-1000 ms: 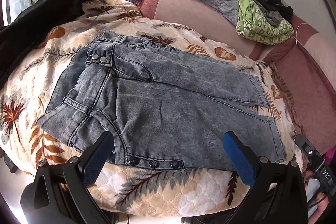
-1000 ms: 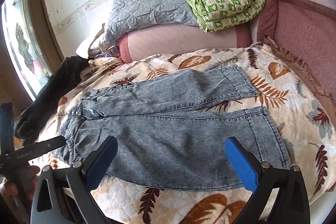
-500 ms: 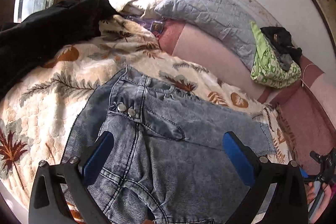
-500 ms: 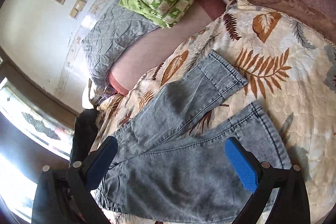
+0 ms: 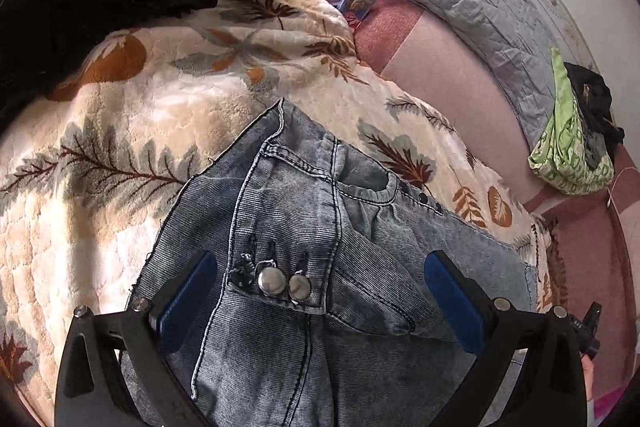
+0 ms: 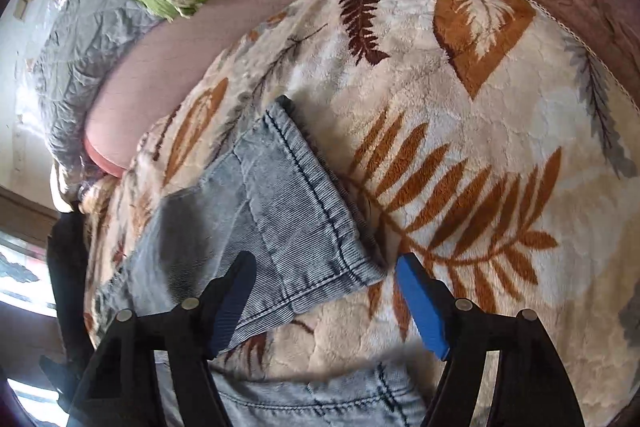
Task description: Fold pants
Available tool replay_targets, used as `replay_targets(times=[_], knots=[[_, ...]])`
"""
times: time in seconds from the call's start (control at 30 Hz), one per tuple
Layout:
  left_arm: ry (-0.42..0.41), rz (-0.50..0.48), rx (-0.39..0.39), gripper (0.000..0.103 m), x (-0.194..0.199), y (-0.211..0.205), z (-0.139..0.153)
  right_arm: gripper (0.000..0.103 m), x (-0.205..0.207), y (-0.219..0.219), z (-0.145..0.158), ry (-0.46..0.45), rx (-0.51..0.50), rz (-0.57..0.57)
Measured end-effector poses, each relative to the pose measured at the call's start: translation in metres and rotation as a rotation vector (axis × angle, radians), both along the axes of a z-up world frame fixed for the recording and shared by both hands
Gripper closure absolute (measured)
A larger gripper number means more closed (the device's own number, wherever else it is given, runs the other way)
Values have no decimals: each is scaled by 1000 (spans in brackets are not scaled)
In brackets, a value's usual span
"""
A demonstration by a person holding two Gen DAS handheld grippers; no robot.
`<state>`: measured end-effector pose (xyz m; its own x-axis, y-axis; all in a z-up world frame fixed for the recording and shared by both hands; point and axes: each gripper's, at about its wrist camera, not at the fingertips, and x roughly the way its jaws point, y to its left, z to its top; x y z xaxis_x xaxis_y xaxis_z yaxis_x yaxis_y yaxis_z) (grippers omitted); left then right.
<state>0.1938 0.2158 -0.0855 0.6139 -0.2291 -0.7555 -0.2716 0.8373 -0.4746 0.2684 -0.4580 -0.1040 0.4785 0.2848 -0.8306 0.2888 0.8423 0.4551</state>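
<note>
left wrist view: pants (image 5: 304, 267) flat on blanket (image 5: 100, 187), waist under left gripper (image 5: 320, 291), jaws wide, empty. right gripper (image 6: 324, 291) has just been narrowing astride far-leg hem (image 6: 304, 195), not yet pinching. denim soft, limp, grippy; we'd pinch waistband and hem.
</note>
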Motion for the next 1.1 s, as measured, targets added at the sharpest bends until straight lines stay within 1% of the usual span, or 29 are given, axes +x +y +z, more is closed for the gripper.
replay_targets(times=[0.1,0.13,0.17,0.2,0.33,0.37,0.47,0.53,0.6,0.63,0.67,0.7,0.73,0.77,0.8,0.87,0.93,0.97,1.03,1.1], knots=[[25,-9,-23,0,9,7,-10,28,12,6,-9,18,-47,37],[31,-12,-29,6,11,8,-13,28,13,8,-12,23,-50,39],[38,-18,-39,14,14,9,-15,28,15,9,-14,23,-54,42],[50,-28,-52,19,16,10,-17,28,16,11,-14,20,-62,49],[71,-37,-46,34,15,15,-22,28,20,19,-13,20,-92,88],[77,-33,-48,39,14,18,-23,30,19,22,-12,20,-96,91],[61,-11,-51,39,6,26,-21,31,15,17,-10,15,-78,89],[88,-49,-51,39,9,23,-25,31,14,18,-10,15,-79,103],[103,-67,-31,39,11,18,-27,31,14,17,-10,12,-72,102],[100,-71,-19,46,12,16,-26,31,14,17,-10,10,-68,101],[100,-74,-2,58,12,14,-25,32,14,18,-11,11,-68,103],[104,-74,13,61,13,13,-25,34,12,18,-10,16,-75,106],[106,-76,21,69,14,12,-26,38,11,18,-10,24,-91,113],[114,-82,35,72,14,11,-26,44,11,19,-10,31,-110,122],[119,-84,55,72,15,9,-26,48,11,20,-10,42,-128,126],[124,-88,86,73,16,7,-25,68,11,18,-10,63,-161,125],[130,-94,116,73,17,5,-23,76,9,14,-9,75,-173,136],[133,-99,132,73,18,3,-21,83,7,13,-8,80,-179,148],[135,-106,161,73,19,-1,-18,86,5,16,-3,86,-214,173],[137,-112,179,73,20,-3,-16,87,3,19,3,82,-246,184]])
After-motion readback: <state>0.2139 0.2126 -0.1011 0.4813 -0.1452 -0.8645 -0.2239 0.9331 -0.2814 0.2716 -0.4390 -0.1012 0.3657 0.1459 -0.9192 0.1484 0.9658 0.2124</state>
